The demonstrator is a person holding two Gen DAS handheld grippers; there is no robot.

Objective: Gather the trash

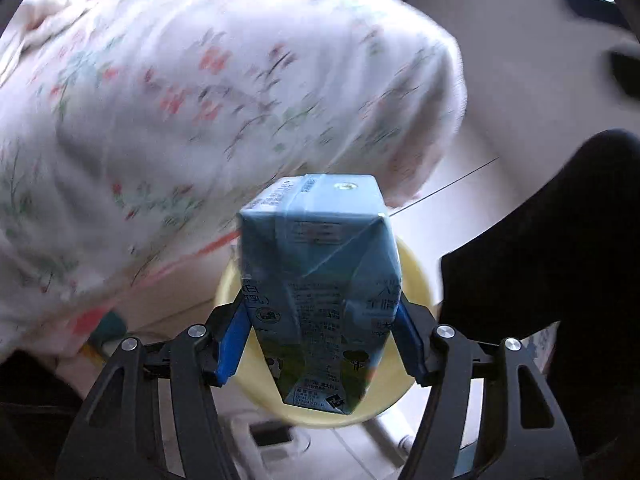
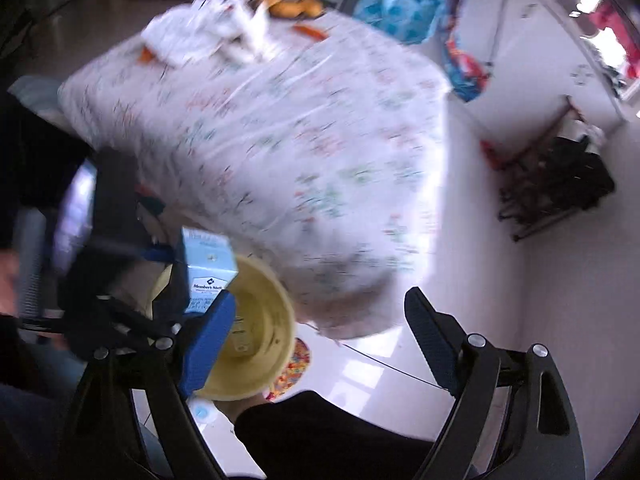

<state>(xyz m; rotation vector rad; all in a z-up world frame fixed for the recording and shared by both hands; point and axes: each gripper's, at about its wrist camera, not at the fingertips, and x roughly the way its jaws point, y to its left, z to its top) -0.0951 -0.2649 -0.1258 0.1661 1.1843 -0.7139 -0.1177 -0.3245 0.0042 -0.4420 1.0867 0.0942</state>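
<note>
Blue pads of the left gripper (image 1: 320, 324) are clamped on both sides of a light-blue milk carton (image 1: 320, 280), which is held above a pale yellow bin (image 1: 416, 276). The right wrist view shows the same carton (image 2: 208, 268) at the bin's rim (image 2: 276, 280), with some item lying at the bottom of the bin, too blurred to identify. The right gripper (image 2: 324, 344) has its fingers spread wide apart and holds nothing. A counter under a white floral cloth (image 2: 288, 152) stands just behind the bin; crumpled white paper (image 2: 200, 40) and orange items (image 2: 296, 8) lie at its far end. White floor (image 2: 500, 280) surrounds it.
</note>
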